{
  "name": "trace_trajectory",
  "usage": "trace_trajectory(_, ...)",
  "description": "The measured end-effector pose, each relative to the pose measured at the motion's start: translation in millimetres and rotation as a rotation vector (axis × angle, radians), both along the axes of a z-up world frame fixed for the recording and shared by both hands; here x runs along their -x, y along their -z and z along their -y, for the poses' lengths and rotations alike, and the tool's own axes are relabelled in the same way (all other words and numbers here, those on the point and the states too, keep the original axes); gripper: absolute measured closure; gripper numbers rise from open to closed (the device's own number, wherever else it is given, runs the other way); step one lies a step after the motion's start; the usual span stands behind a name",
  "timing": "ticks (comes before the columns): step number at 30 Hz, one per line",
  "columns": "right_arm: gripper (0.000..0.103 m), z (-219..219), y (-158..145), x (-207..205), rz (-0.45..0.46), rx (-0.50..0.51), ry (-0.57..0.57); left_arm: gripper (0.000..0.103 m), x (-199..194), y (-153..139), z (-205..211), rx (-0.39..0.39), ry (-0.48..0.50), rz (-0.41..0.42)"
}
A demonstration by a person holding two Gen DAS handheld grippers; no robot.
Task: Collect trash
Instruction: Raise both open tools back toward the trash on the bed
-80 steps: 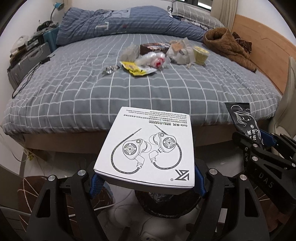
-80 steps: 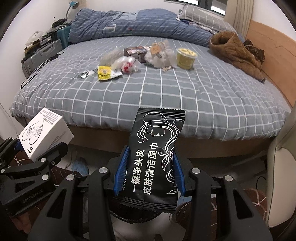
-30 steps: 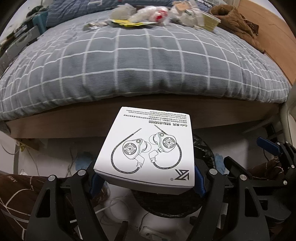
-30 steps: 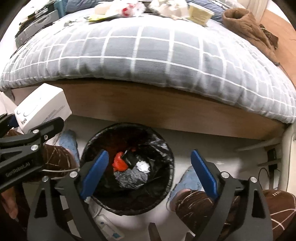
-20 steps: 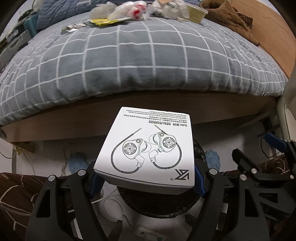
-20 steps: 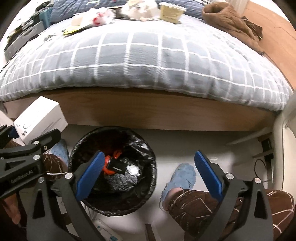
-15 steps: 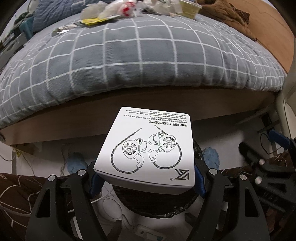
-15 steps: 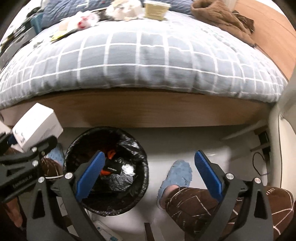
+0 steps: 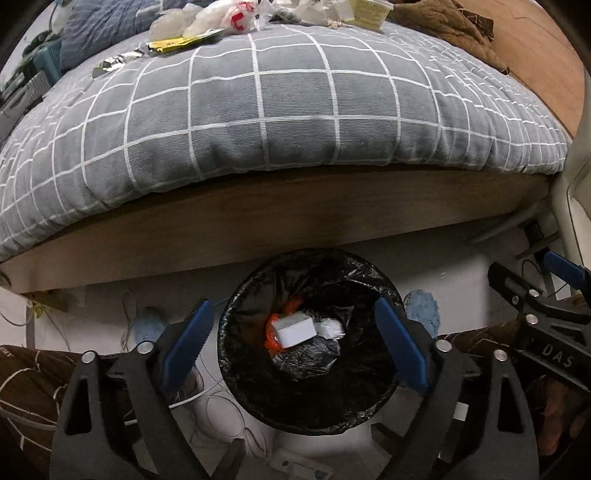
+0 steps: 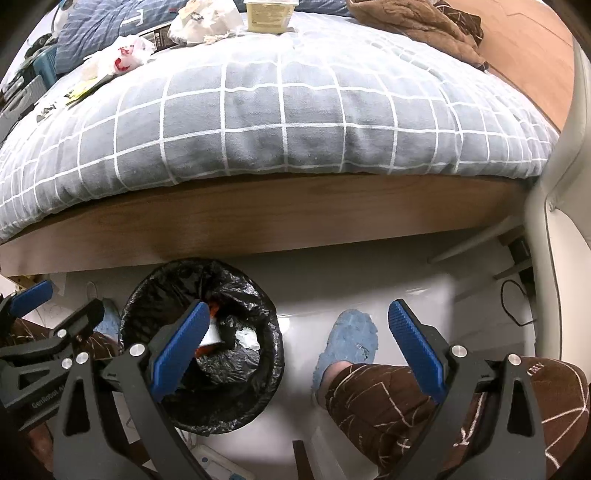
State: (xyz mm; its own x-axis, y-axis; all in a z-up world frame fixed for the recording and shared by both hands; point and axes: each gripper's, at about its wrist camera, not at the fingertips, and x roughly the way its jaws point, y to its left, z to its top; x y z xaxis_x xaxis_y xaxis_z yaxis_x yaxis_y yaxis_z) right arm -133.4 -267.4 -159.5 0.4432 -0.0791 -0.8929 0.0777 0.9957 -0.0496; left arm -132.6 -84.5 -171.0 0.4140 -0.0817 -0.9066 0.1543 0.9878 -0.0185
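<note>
Left gripper [image 9: 291, 343] spread wide, empty, hung right over the black-lined bin [image 9: 236, 295]. White box [image 9: 294, 329] lay inside the bin, directly below and between the blue pads, atop orange scrap and crumpled plastic. Right gripper [image 10: 295, 341] also spread wide, empty, parked to the bin's right side over bare floor, bin sat under its left finger. Blue slipper [image 10: 349, 341] just ahead between its fingers.

Drop step judged finished for both. Remaining trash sat far ahead and above on the grey checked bed [image 9: 295, 110]: white plastic bag with red print [image 9: 225, 18], yellow wrapper [image 9: 181, 41], foil scrap [image 9: 114, 63], yellow tub [image 10: 269, 13].

To do it well: lift straight up before swinging forward, clear of the bin liner and the wooden bed edge. Kept wide for the reach. Light film likely to slip, so pinch at a bunched part. Brown jacket [image 9: 443, 29] probably not trash, skip.
</note>
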Motion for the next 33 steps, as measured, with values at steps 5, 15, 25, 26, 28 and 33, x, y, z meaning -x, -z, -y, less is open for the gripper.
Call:
trace_trajectory(5, 0.010, -3.7, -3.7, 0.4, 0.015, -0.009, -0.010, 0.007, 1.7, -4.1, -9.3, -0.002, -0.013, 0.014)
trace_trajectory(15, 0.010, -19.6, -26.8, 7.4, 0.087, -0.012, -0.062, 0.006, 4.6, -28.7, -36.0, -0.010, -0.063, 0.056)
trace_trajectory(25, 0.010, -36.1, -64.5, 10.9, 0.163, -0.059, -0.091, 0.006, 14.2, -69.4, -58.7, -0.004, -0.102, 0.126)
trace_trajectory(26, 0.010, -37.1, -68.1, 10.9, 0.170, -0.062, -0.092, 0.006, 15.3, -73.5, -60.2, -0.004, -0.105, 0.134)
trace_trajectory(28, 0.010, -41.3, -76.6, 10.9, 0.186, -0.056, -0.091, 0.006, 17.8, -81.5, -63.5, -0.003, -0.115, 0.151)
trace_trajectory(33, 0.010, -55.5, -96.5, 11.9, 0.224, -0.047, -0.121, 0.006, 22.3, -98.6, -73.0, -0.003, -0.142, 0.175)
